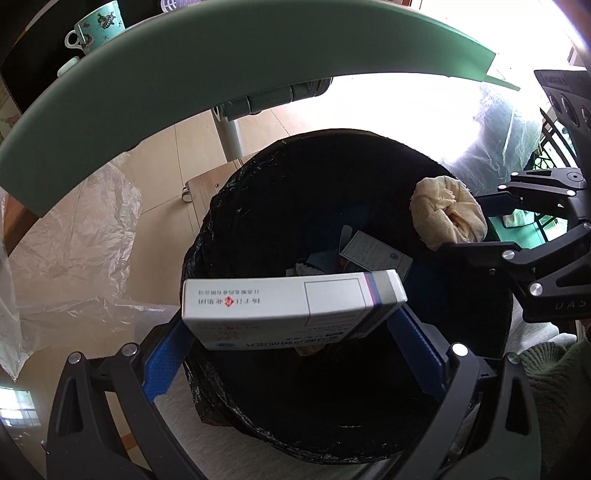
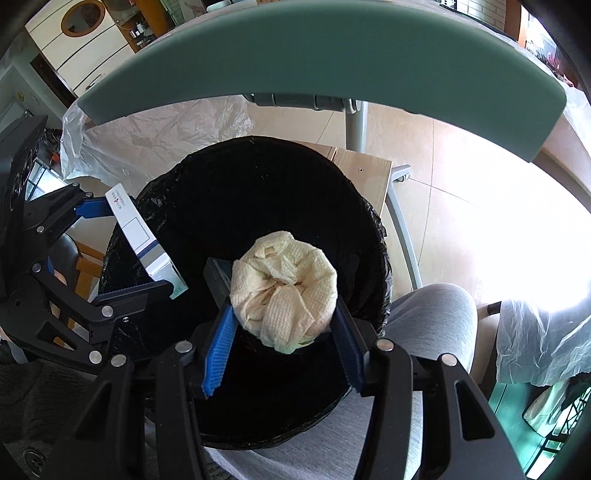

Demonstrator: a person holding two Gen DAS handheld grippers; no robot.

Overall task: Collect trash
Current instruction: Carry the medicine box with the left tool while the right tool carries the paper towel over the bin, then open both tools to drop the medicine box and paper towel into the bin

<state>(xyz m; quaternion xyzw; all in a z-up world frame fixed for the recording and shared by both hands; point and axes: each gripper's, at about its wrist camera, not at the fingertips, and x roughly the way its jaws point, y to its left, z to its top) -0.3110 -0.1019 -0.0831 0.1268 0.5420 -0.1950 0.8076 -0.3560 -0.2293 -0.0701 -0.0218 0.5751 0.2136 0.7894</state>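
I hold left tool (image 1: 291, 325) clamped on medicine box (image 1: 291, 302), ends pinched, over bin (image 1: 236, 221) at its 9 o'clock rim. Right tool (image 2: 282, 321) squeezes paper wad (image 2: 284, 291) mid-bin (soft, light, crushable). Box stiff, light; end grip suits.

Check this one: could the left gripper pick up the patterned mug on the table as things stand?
Probably not. The left gripper is shut on the white box over the black-lined bin, and the mug sits far off on the table.
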